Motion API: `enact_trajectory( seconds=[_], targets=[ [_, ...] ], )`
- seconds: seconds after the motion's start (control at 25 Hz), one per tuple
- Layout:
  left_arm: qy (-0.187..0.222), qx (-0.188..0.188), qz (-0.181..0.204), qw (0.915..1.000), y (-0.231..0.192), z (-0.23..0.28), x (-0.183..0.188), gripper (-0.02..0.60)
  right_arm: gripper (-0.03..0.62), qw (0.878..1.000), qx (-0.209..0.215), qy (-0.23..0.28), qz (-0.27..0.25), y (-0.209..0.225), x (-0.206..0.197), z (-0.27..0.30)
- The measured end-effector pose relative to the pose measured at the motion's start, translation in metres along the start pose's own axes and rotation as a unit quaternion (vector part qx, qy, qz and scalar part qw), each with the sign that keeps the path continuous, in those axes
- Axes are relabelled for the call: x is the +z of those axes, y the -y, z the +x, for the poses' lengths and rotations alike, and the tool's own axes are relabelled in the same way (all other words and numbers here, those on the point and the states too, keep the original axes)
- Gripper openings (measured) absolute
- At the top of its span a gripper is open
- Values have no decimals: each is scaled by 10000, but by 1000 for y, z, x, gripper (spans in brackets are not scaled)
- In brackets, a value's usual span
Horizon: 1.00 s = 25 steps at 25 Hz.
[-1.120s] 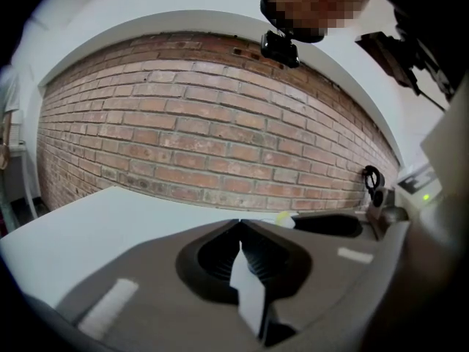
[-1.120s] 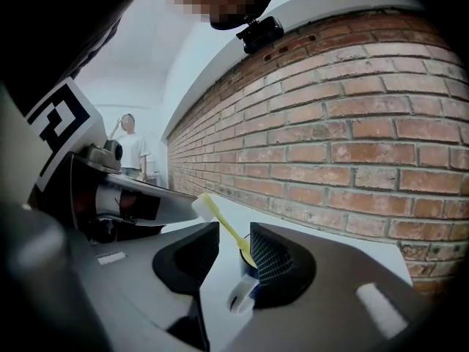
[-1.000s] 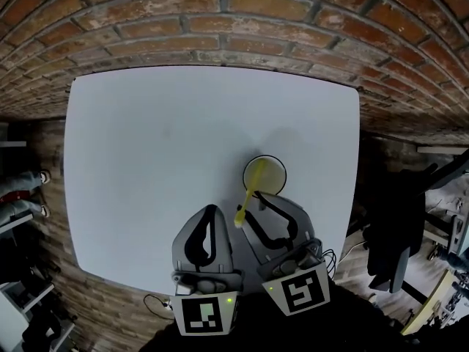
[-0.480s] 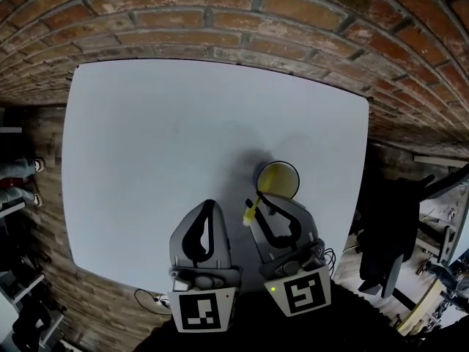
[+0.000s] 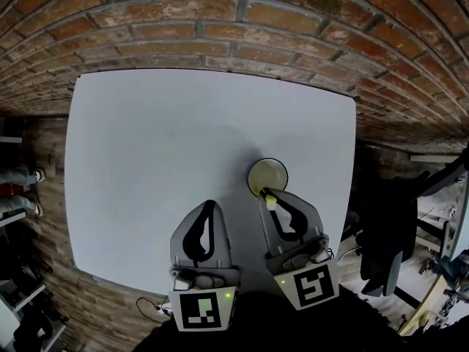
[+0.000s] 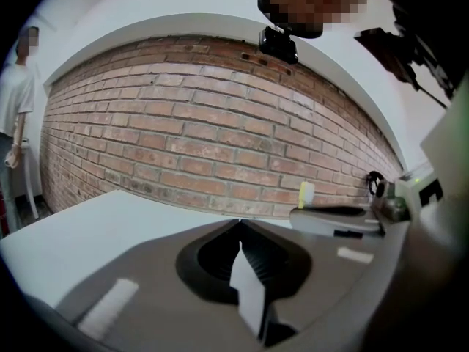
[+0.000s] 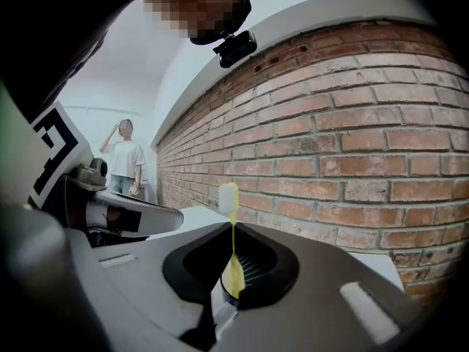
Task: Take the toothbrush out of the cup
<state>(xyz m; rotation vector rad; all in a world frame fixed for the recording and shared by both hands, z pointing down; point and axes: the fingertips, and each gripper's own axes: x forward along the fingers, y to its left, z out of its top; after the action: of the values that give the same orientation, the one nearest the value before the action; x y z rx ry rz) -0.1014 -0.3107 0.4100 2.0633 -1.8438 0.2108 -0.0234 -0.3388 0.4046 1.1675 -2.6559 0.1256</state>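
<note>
While my right gripper (image 5: 270,196) sits at the near side of the cup (image 5: 253,169), its jaws have just been closing, and now they pinch the yellow toothbrush (image 7: 233,270). The head view shows only a tiny yellow and white bit of the brush, right at the cup's near rim. The right gripper view shows much more. There the brush stands straight up between the jaws, with white bristles on top and the wide part of the handle squeezed low down. No view lets me tell if its bottom end is inside the cup.

My left gripper (image 5: 211,205) is left of the cup and a bit nearer to me. Its jaws are pressed together with nothing in them, and the left gripper view shows that best. That view also catches the bristle end (image 6: 305,194) from the side. The cup stands on the white desk (image 5: 146,138), with a brick wall (image 5: 220,20) beyond it.
</note>
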Motion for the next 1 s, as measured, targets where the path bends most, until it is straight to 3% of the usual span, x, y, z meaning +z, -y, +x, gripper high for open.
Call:
enact_trajectory(
  seconds=[0.72, 1.0],
  targets=[
    [576, -158, 384, 9975, 53, -58, 46, 8, 9, 9927, -19, 1200, 60, -3, 84, -72],
    [1049, -272, 587, 9924, 86, -93, 74, 9, 9, 9871, 35, 1589, 188, -5, 120, -123]
  ],
)
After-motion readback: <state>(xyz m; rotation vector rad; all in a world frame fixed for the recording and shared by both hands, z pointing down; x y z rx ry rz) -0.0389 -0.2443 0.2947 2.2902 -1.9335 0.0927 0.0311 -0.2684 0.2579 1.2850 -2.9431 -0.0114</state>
